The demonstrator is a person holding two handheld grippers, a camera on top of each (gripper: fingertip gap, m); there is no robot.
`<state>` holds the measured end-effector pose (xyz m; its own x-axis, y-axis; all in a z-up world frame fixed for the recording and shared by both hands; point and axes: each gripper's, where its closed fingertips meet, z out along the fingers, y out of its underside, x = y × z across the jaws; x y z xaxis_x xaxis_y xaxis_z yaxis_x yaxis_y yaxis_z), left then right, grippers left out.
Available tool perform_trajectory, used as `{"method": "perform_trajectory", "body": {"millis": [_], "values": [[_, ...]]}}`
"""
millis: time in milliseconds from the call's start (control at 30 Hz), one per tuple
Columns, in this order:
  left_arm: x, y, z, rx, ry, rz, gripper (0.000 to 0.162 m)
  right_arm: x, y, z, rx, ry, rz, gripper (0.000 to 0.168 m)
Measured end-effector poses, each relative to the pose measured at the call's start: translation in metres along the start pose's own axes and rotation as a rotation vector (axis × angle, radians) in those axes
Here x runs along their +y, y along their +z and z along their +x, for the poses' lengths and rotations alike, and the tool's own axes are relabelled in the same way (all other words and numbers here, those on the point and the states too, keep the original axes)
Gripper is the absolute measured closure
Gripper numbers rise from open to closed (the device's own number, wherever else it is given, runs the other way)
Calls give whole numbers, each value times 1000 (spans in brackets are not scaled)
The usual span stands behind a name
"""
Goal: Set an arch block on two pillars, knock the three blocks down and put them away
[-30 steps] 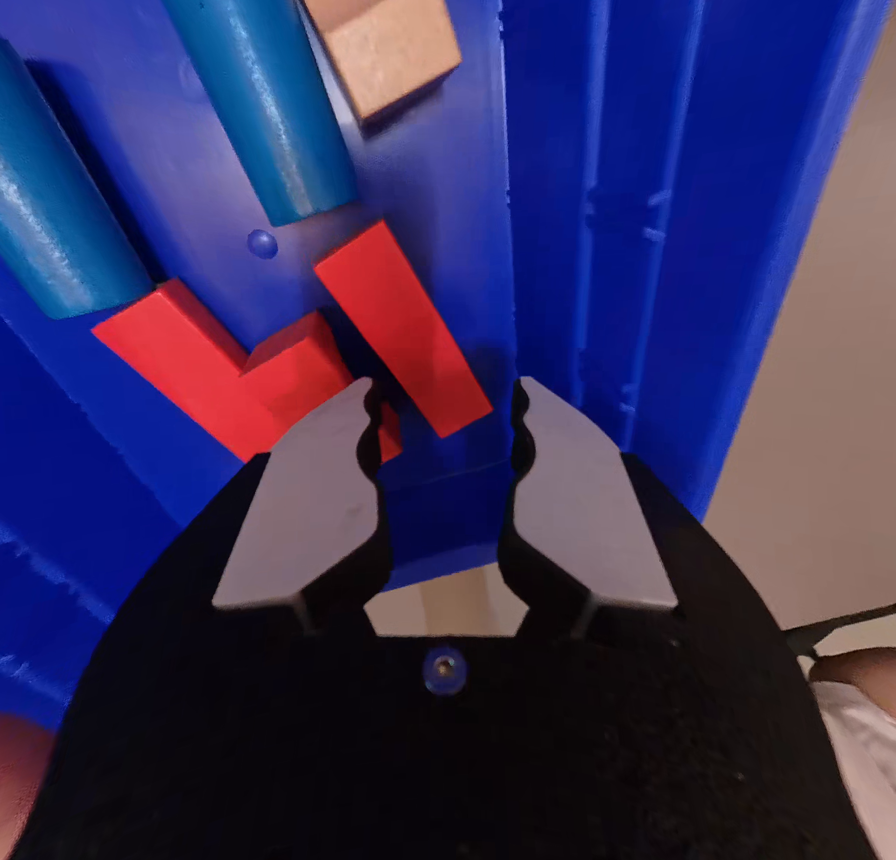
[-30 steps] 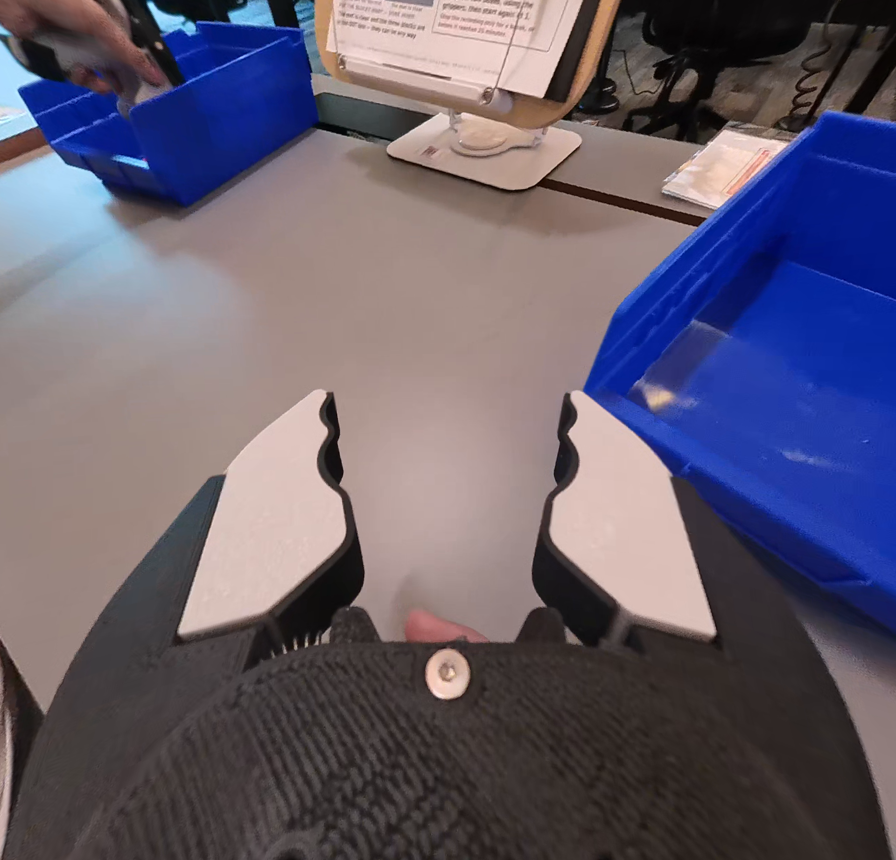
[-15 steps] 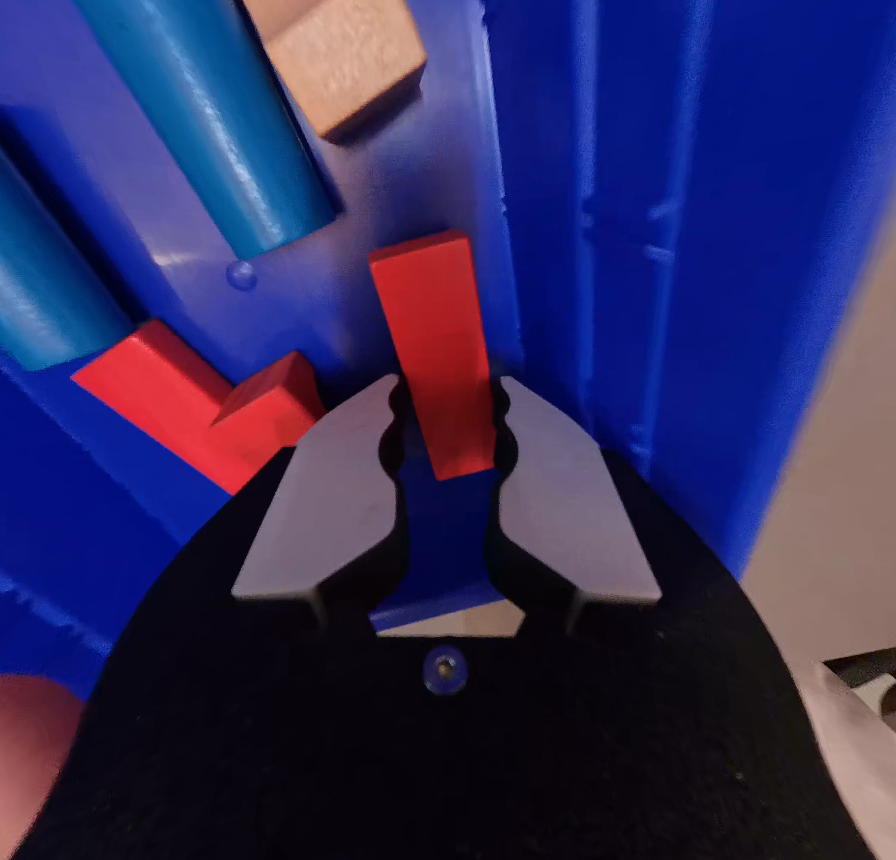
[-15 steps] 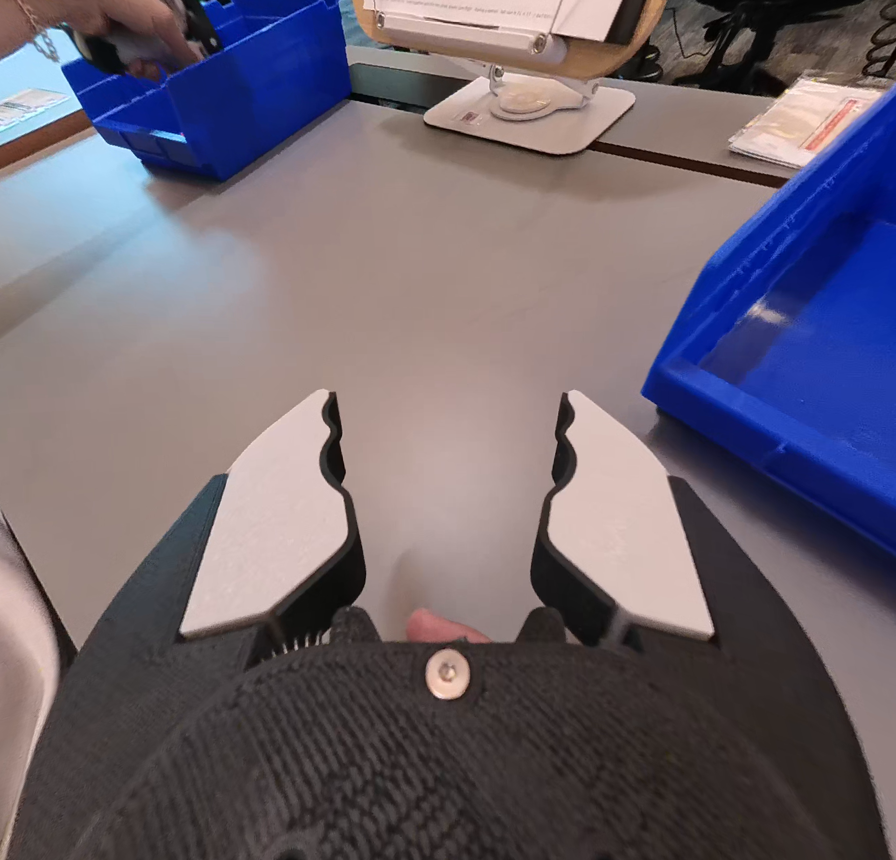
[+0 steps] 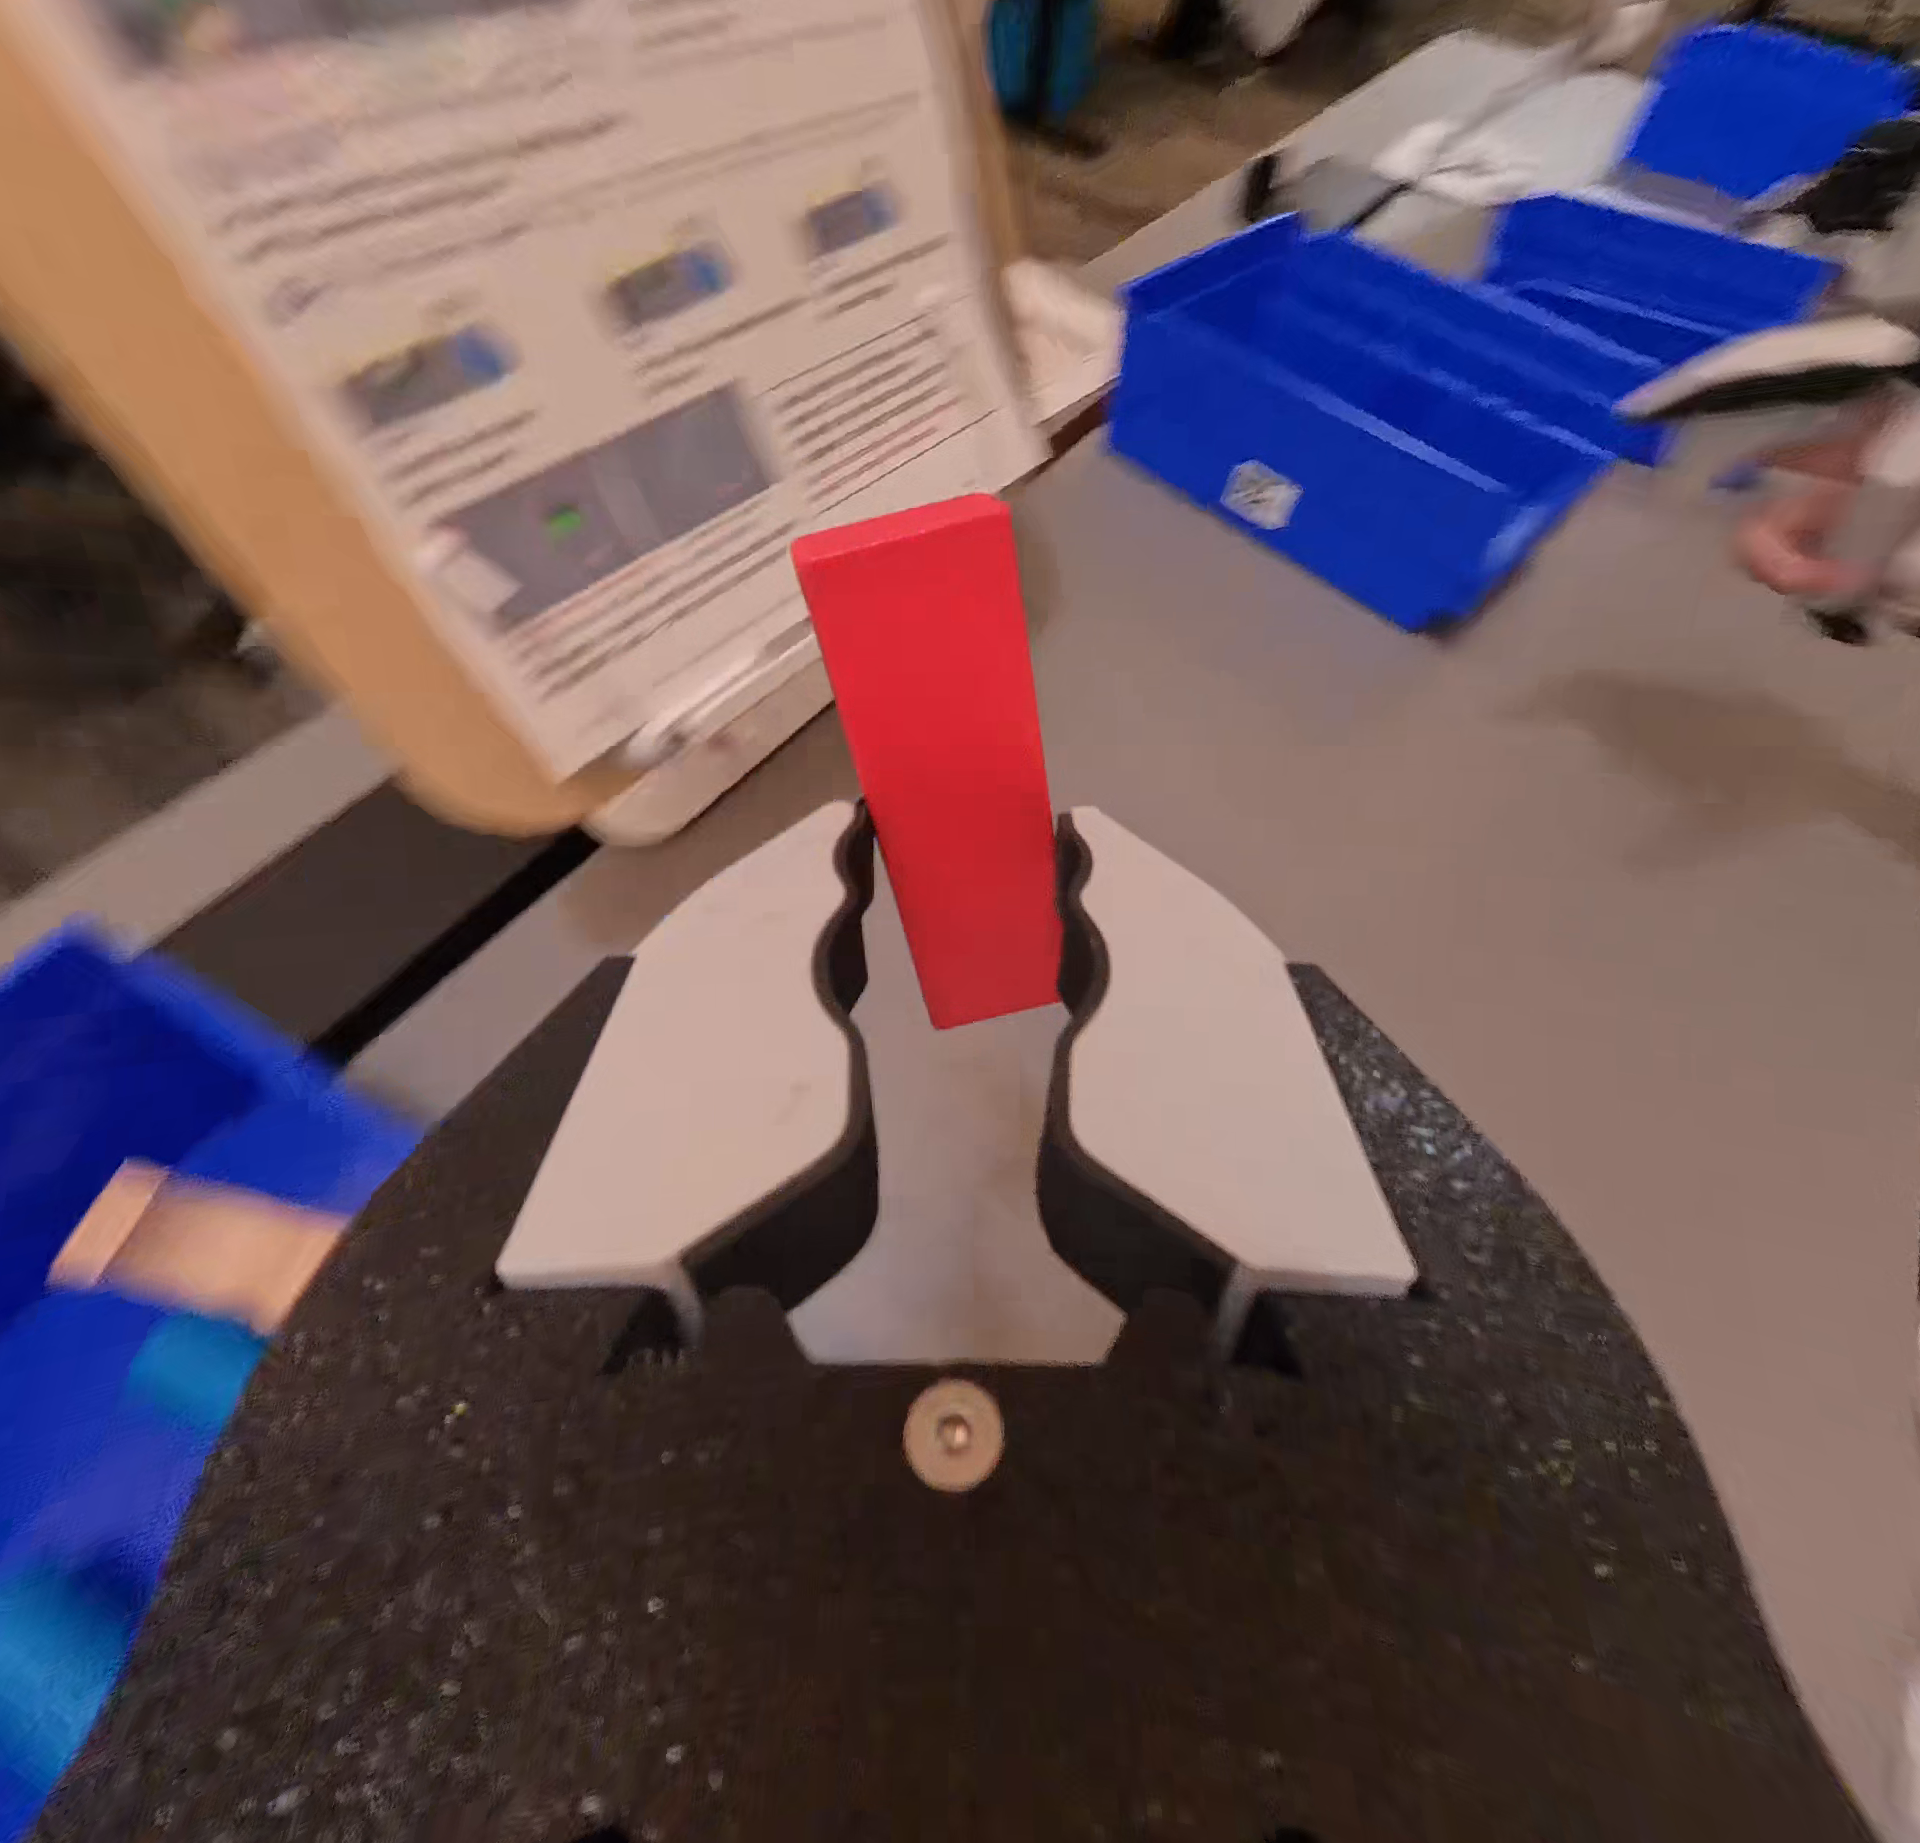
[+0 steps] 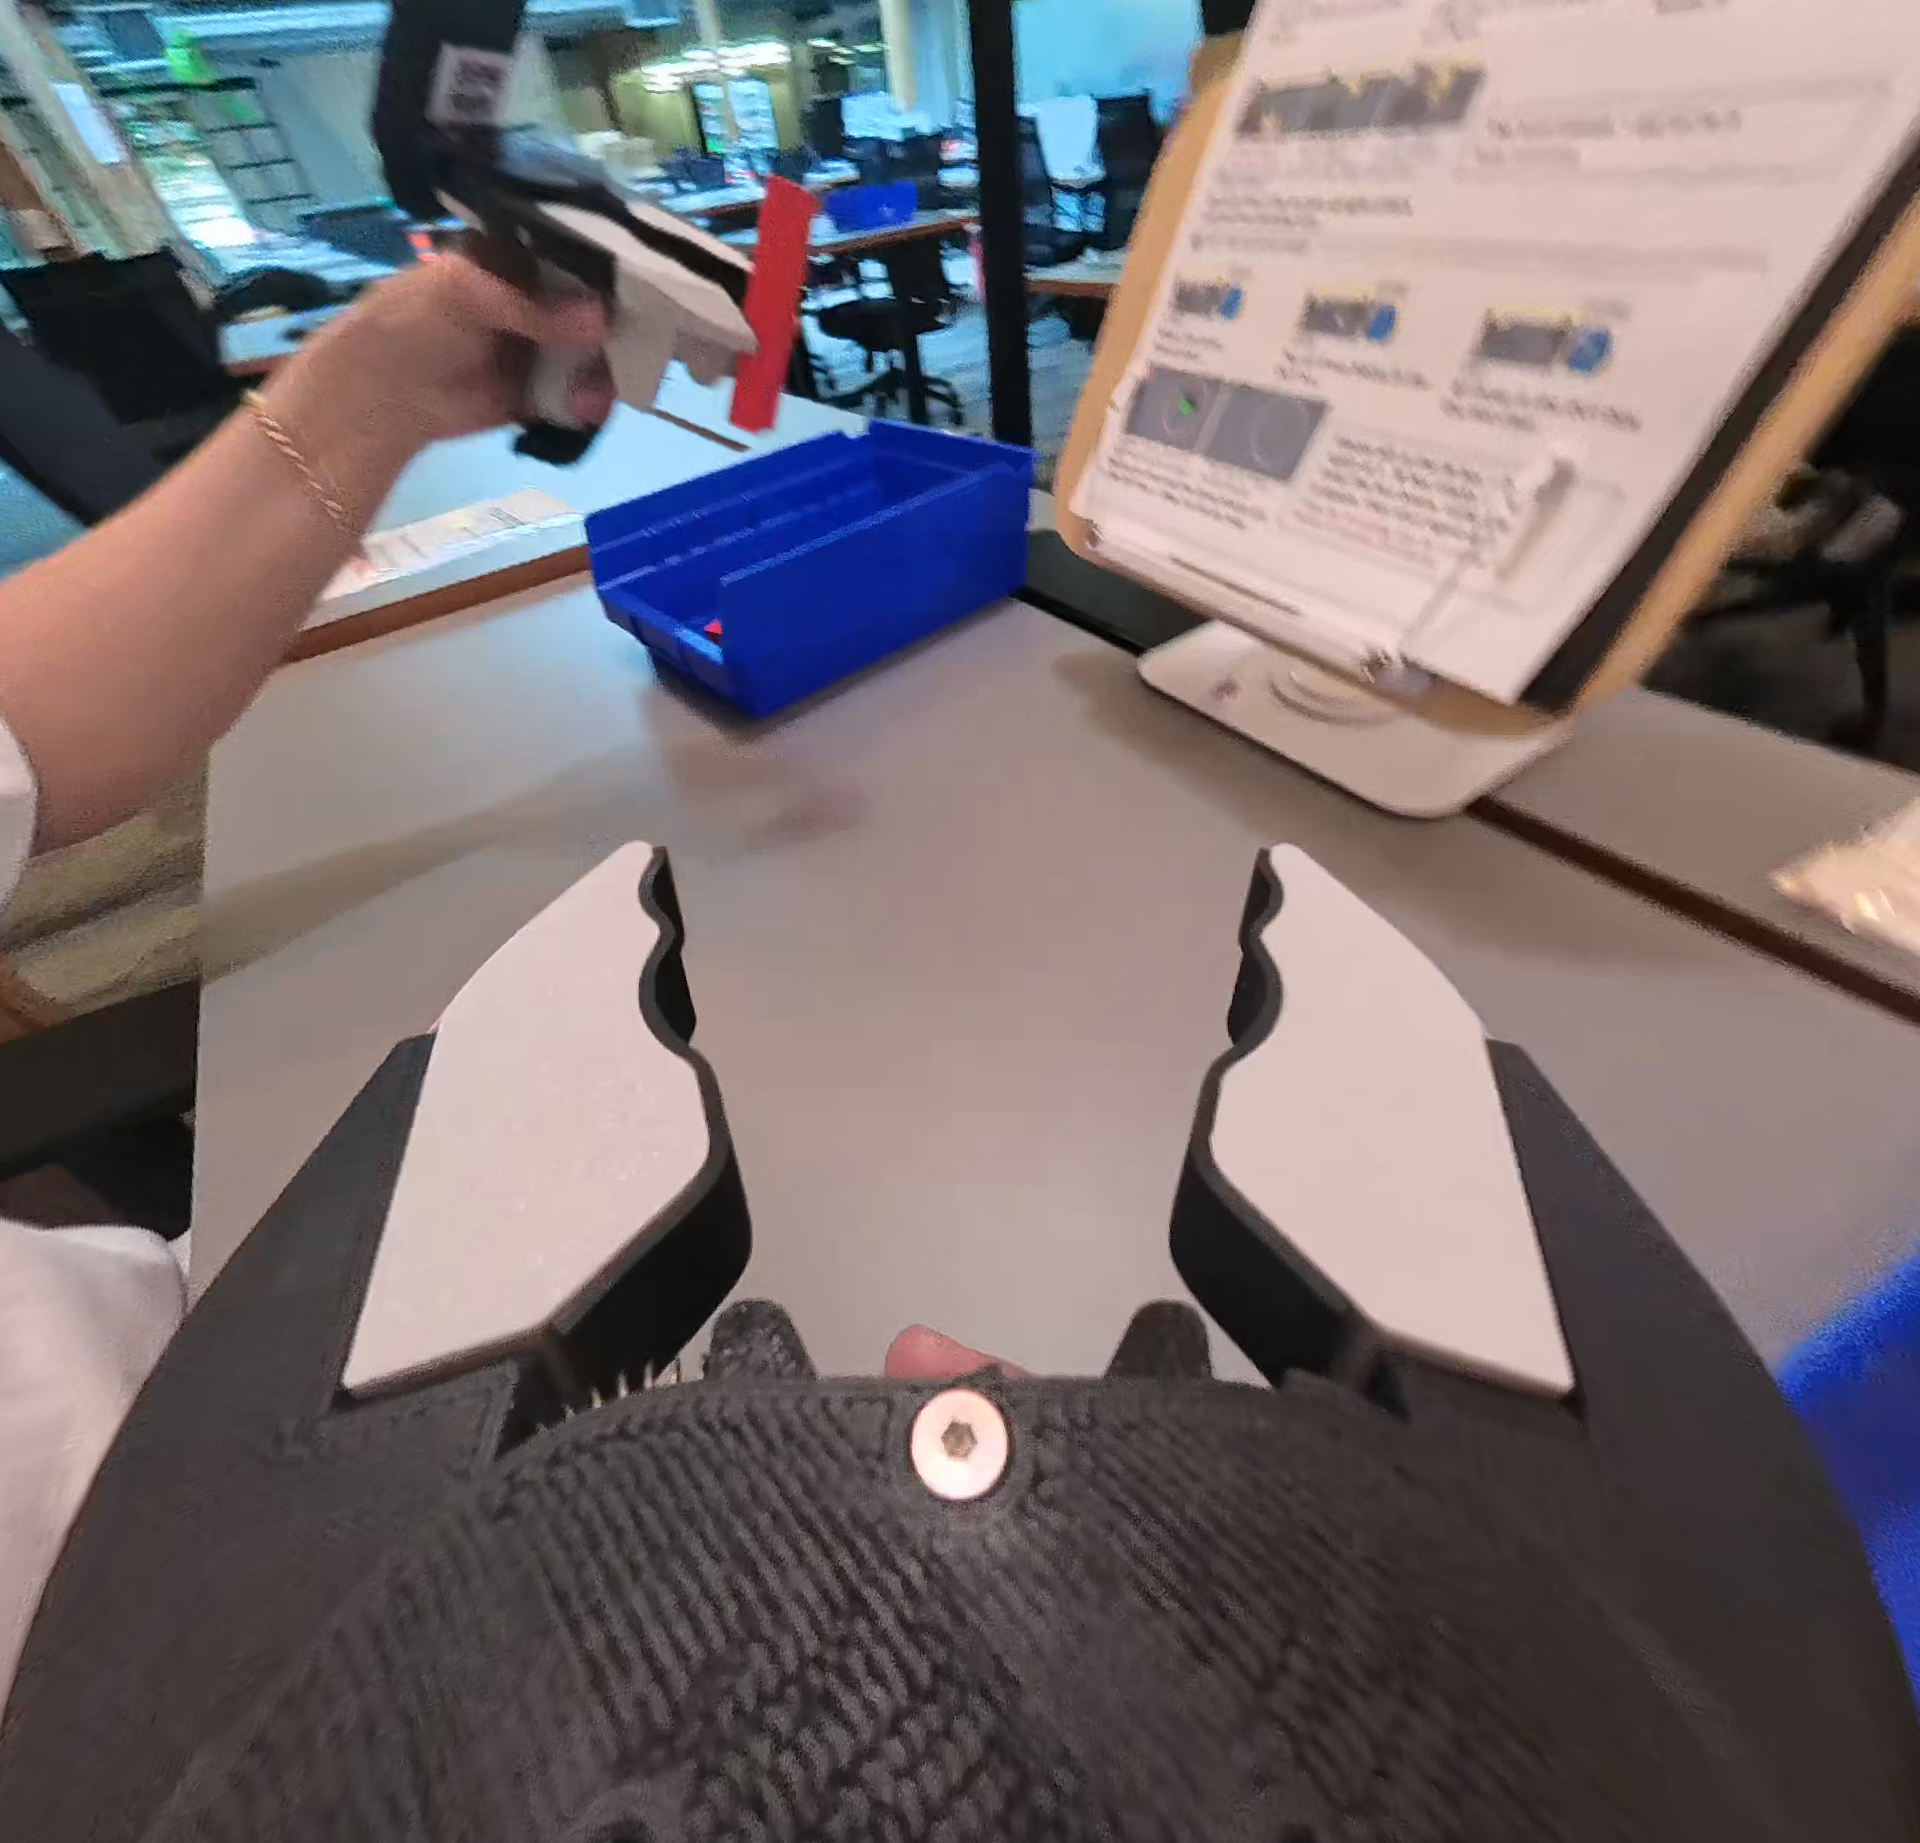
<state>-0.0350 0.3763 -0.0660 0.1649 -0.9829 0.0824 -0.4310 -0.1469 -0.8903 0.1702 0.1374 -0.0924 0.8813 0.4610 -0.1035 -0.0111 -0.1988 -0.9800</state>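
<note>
My left gripper (image 5: 961,858) is shut on a long red block (image 5: 935,754), gripping its lower end, with the block sticking out forward. It is held in the air above the grey table (image 5: 1351,910). In the right wrist view the left gripper (image 6: 717,328) and the red block (image 6: 771,302) show high above a blue bin (image 6: 810,567). That bin also shows at the lower left of the left wrist view (image 5: 104,1066), holding a tan block (image 5: 187,1243) and a teal cylinder (image 5: 177,1367). My right gripper (image 6: 961,920) is open and empty, low over the table (image 6: 935,1014).
A clipboard with printed sheets on a white stand (image 6: 1455,287) stands at the table's back; it also shows in the left wrist view (image 5: 520,287). A second blue bin (image 5: 1351,411) sits on the right, its corner at the right wrist view's edge (image 6: 1860,1378). A plastic bag (image 6: 1860,889) lies behind it.
My left gripper closed on the red block inside the bin and lifted it out, up over the table. My right gripper turned left, away from the right-hand bin, still open.
</note>
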Motion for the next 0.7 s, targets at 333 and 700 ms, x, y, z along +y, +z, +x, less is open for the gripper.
{"method": "perform_trajectory", "body": {"millis": [333,700], "values": [[16,74,128,486,207,177,129,-50,62,-31,-290,-229,16,89],[14,101,203,706,397,273,129,-43,77,-54,-574,-248,-72,106]]}}
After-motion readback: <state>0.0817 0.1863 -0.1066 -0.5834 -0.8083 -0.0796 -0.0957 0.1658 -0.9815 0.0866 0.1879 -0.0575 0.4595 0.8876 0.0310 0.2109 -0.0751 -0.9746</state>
